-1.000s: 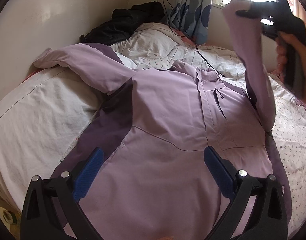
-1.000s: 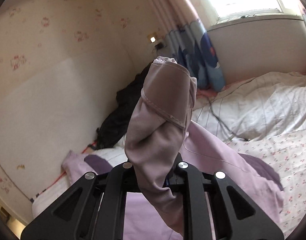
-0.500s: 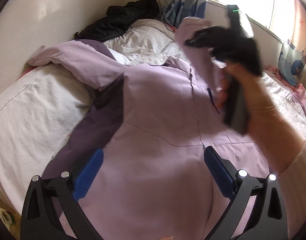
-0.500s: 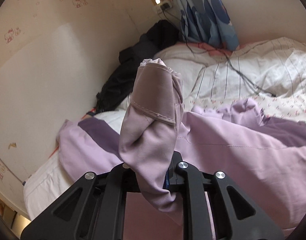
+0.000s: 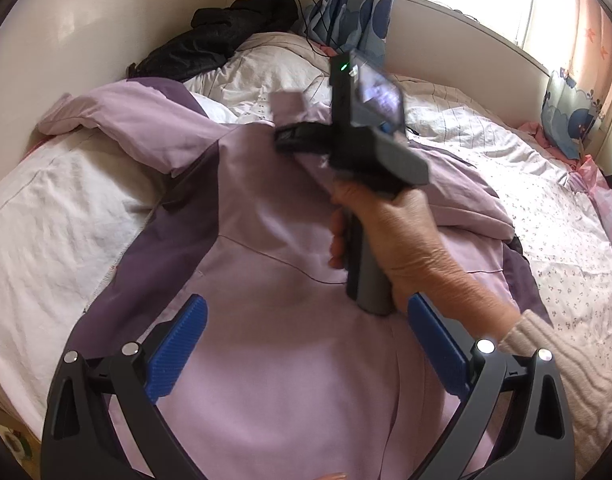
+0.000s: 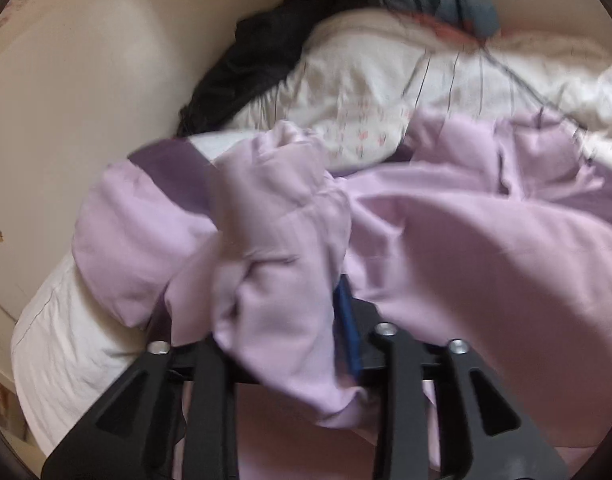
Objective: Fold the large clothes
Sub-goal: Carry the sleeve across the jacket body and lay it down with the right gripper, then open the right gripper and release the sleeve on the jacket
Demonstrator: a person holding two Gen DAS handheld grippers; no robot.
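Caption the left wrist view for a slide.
Right gripper lays the jacket sleeve across its front.

Left wrist view: looks down across the lilac jacket toward the bed's head.
Right wrist view: close above the jacket's sleeve, same direction.
Shared: jacket, black garment beyond it.

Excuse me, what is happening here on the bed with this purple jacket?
A person is folding a lilac jacket spread on the bed. The right gripper has brought one sleeve across onto the jacket's body, and its jaws have just been opening with the sleeve cloth between them. The left gripper hovers open above the lower part of the jacket and holds nothing. The other sleeve lies unfolded, out toward the wall.
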